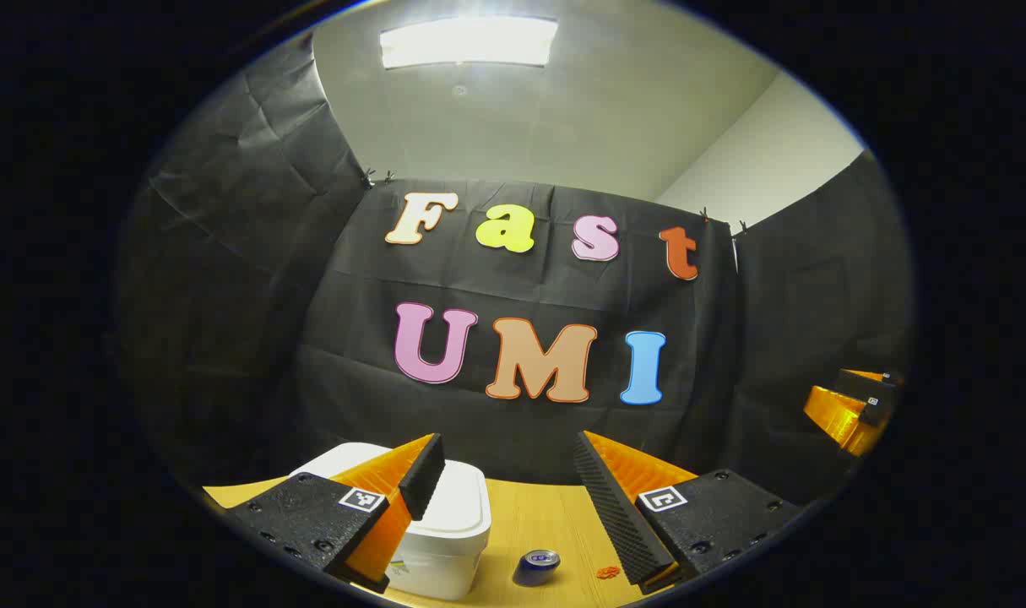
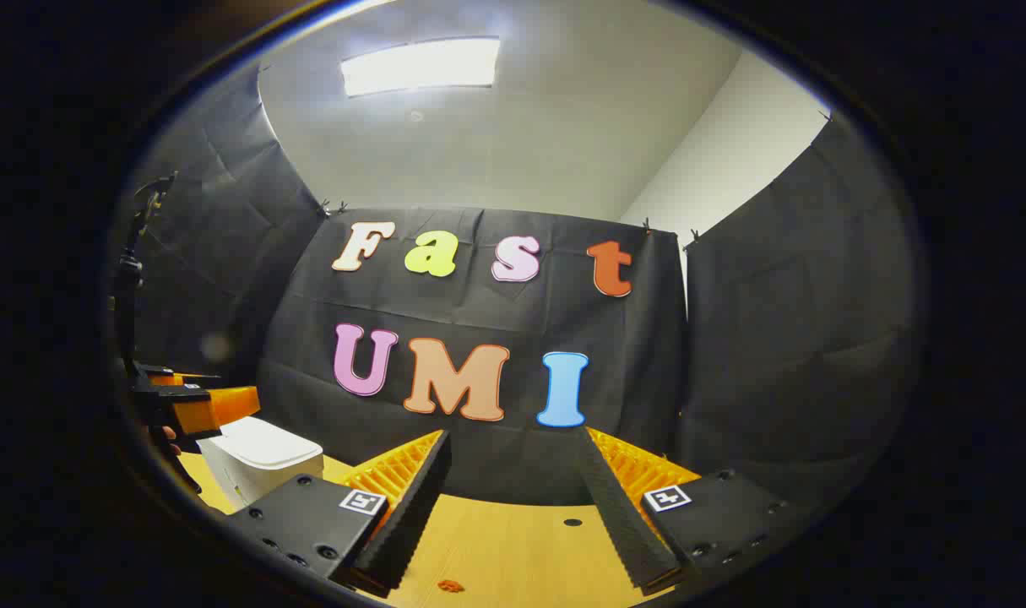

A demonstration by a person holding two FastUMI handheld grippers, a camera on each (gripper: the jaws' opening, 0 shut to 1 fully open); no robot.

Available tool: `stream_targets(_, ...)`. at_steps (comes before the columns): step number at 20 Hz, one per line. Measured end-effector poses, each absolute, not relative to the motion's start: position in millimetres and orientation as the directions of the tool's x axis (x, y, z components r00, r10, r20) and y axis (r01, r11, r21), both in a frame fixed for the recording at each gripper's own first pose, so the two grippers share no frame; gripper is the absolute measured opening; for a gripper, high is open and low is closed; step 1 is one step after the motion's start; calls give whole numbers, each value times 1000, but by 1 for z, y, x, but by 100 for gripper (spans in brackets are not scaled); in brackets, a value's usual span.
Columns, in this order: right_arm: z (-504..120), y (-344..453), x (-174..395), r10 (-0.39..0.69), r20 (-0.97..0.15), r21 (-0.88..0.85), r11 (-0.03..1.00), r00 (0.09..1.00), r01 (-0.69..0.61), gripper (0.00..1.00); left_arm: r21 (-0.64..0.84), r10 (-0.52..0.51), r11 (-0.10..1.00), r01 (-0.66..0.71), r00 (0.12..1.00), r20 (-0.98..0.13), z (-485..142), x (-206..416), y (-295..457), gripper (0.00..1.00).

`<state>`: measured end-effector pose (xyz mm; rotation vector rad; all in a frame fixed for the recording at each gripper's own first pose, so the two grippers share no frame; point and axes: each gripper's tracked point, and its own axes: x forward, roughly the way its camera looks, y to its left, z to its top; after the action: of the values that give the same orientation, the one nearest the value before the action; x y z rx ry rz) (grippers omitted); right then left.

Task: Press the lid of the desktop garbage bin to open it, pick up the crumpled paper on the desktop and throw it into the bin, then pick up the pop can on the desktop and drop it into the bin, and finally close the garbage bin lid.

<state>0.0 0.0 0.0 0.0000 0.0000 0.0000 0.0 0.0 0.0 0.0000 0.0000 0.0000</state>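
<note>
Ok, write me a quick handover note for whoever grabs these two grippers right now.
Left gripper: open, holding nothing, raised over the table near the bin.
Right gripper: open, holding nothing, above the table.
Bin: white, on the table, lid shut.
Can: upright on the table, just right of the bin.
A small orange scrap lies right of the can; I can't tell whether it is the paper.
Done: nothing visible.
Left: press the lid open, bin the paper, bin the can, close the lid.

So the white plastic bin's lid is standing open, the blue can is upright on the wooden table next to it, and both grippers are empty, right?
Not quite: the white plastic bin has its lid shut, as the left gripper view shows. The blue can does stand upright on the wooden table beside it, and the left gripper and right gripper are empty.
</note>
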Motion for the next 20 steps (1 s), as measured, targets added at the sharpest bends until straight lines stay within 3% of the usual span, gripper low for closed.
stream_targets(1, -2, 3, 2, 9, -6, 12, 1000, 1000, -9, 98, 14, 0, 1000, 0, 1000, 9, 2, 1, -3, 92)
stream_targets(20, -28, -26, -3, -6, -85, 77, 997, 996, 13, 97, 115, -20, 993, 17, 999, 25, 9, -16, -43, 93)
